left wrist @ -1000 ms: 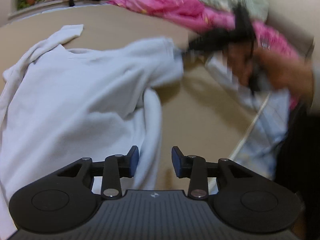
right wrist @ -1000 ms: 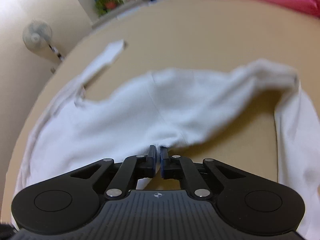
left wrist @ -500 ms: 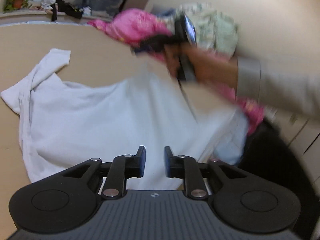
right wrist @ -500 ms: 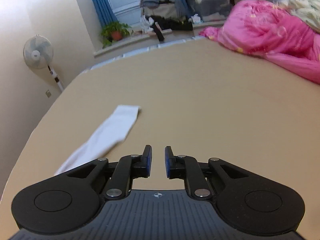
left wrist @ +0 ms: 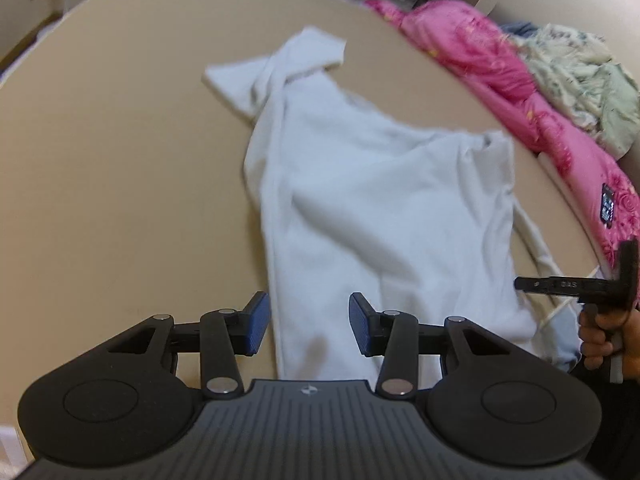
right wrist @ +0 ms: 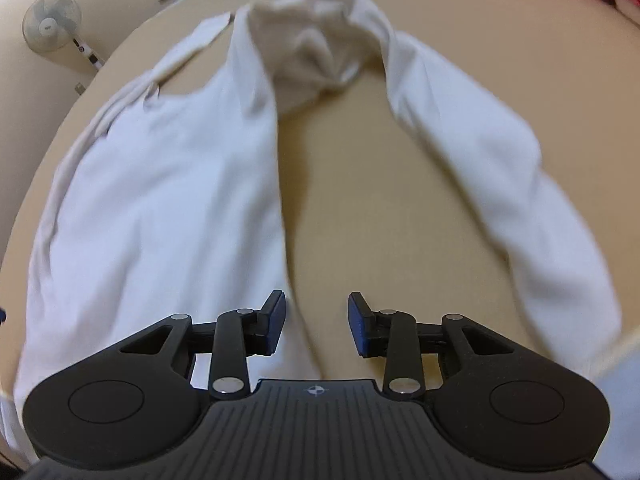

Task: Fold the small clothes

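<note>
Shirt sits mid-frame on the tan bed, crumpled, one sleeve trailing right. Your left gripper and right gripper gape wide, empty. No fold made yet.

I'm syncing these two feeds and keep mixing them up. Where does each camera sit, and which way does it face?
Left wrist: on the left gripper, looking forward and down over its open blue pads at the white garment on the tan surface; the person's right hand shows at the right edge.
Right wrist: on the right gripper, jaws open, looking down at the garment and its sleeve; a fan stands far left.
Shared: garment and tan surface.
</note>
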`<state>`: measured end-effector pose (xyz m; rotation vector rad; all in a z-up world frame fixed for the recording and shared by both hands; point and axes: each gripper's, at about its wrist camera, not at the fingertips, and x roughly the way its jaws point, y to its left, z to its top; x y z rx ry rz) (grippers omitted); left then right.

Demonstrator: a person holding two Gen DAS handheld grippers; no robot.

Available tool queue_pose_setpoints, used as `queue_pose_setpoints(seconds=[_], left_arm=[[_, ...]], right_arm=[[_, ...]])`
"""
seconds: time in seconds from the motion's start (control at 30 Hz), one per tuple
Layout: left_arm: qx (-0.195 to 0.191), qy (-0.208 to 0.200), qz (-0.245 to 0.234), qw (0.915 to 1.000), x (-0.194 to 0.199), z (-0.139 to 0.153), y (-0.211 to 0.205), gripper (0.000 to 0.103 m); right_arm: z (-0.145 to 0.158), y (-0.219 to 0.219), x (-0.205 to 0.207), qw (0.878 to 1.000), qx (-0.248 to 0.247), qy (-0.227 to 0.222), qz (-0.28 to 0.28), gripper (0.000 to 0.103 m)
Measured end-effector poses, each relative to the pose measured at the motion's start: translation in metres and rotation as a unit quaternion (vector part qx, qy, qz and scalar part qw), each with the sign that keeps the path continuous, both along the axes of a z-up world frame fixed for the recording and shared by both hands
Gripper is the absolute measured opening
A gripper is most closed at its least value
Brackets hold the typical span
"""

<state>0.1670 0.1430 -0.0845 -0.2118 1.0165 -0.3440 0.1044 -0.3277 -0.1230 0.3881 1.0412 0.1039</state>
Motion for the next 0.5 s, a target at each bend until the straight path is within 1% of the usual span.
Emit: queue_pose_setpoints(seconds=[0.07,0.13,0.2,0.23,0.27,0.3,0.33,0.37,0.43,0.47,0.5], left_arm=[[0.016,0.020,-0.003,0.9997,-0.004,-0.007,0.001,0.048],[0.037,0.038,-0.001,0.9986,-0.012,-0.018,-0.002,0.048],[0.047,0.052,0.001,0.9976,-0.019,-0.025,0.002,0.047],[0.050,0.056,0.001,0.9972,-0.022,-0.028,0.000,0.045],[0.055,0.056,0.001,0.9969,-0.028,-0.031,-0.005,0.040],[0.060,0.055,0.001,0.9967,-0.032,-0.033,-0.007,0.029],[0.063,0.053,-0.002,0.9966,-0.037,-0.033,-0.009,0.021],[0.064,0.051,-0.007,0.9966,-0.041,-0.034,-0.010,0.006],[0.073,0.030,-0.015,0.9968,-0.051,-0.027,-0.012,0.004],[0.071,0.020,-0.010,0.9972,-0.057,-0.020,-0.008,0.004],[0.060,0.009,-0.001,0.9982,-0.065,-0.009,-0.001,0.004]], right_arm=[[0.005,0.013,-0.010,1.000,-0.028,-0.007,0.012,0.036],[0.003,0.018,-0.025,1.000,-0.025,-0.004,0.010,0.036],[0.004,0.021,-0.035,1.000,-0.020,0.000,0.005,0.036],[0.006,0.021,-0.035,1.000,-0.025,0.000,0.004,0.033],[0.006,0.022,-0.037,1.000,-0.030,0.001,0.004,0.029],[0.005,0.022,-0.040,0.999,-0.035,0.002,0.006,0.015],[0.006,0.022,-0.039,0.999,-0.036,0.001,0.010,0.003],[0.007,0.017,-0.032,0.999,-0.031,-0.001,0.013,0.003],[0.021,0.004,-0.029,1.000,-0.023,-0.012,0.000,0.002],[0.031,-0.007,-0.028,0.999,-0.014,-0.026,-0.017,0.002],[0.045,-0.022,-0.029,0.998,0.000,-0.042,-0.039,0.002]])
